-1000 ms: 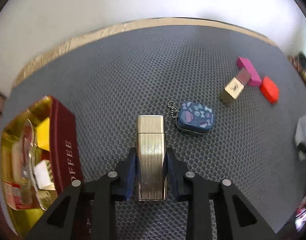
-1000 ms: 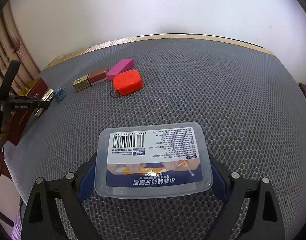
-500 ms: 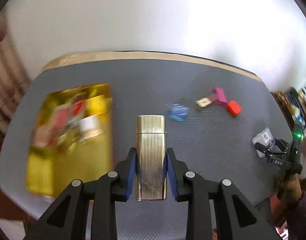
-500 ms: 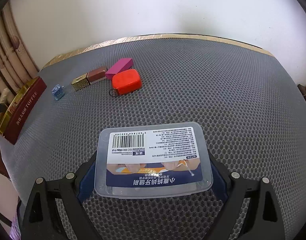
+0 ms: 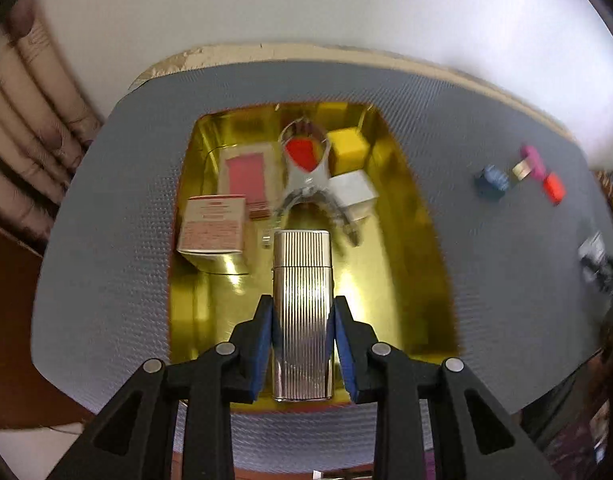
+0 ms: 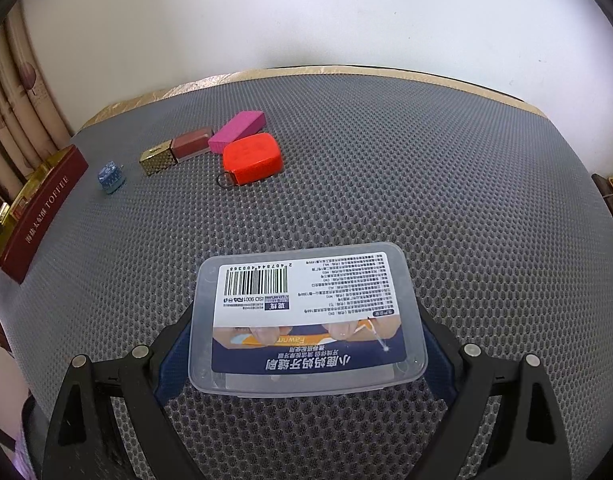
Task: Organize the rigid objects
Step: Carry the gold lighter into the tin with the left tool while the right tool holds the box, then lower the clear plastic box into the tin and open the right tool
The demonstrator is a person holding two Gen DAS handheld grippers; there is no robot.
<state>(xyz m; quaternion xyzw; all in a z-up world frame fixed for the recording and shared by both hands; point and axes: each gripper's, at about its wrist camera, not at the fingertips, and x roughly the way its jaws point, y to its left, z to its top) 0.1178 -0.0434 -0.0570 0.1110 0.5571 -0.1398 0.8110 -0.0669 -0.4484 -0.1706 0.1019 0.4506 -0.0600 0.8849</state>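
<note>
Lighter: a ribbed silver-gold metal lighter (image 5: 302,312) is held above the open gold tin (image 5: 410,240), pinched at its lower half.
Left gripper: the left gripper (image 5: 302,344) points steeply down over the tin; its blue fingers (image 5: 264,352) press on both long sides of the lighter.
Tin contents: a pink-and-white carton (image 5: 212,222), a flat pink packet (image 5: 246,178), a clear plastic clip with a red patch (image 5: 306,168), a yellow block (image 5: 346,148) and a white box (image 5: 352,192) lie inside, blurred in places.
Tin side: in the right wrist view its dark red wall (image 6: 38,208) reads TOFFEE, at the far left edge of the counter (image 6: 386,160).
Plastic box: a clear lidded box (image 6: 306,320) with a barcode label lies between the fingers of the right gripper (image 6: 306,344).
Right gripper: fingers spread wide along the box's two short ends; whether they press on it or only flank it I cannot tell.
Loose items: a red tape-measure-like case (image 6: 252,158) touches a magenta block (image 6: 236,130); a gold-and-maroon lipstick (image 6: 176,154) lies just beside them, a small blue patterned tin (image 6: 110,176) a little further left.
Surface: grey honeycomb mat (image 6: 426,200) covers the counter.
</note>
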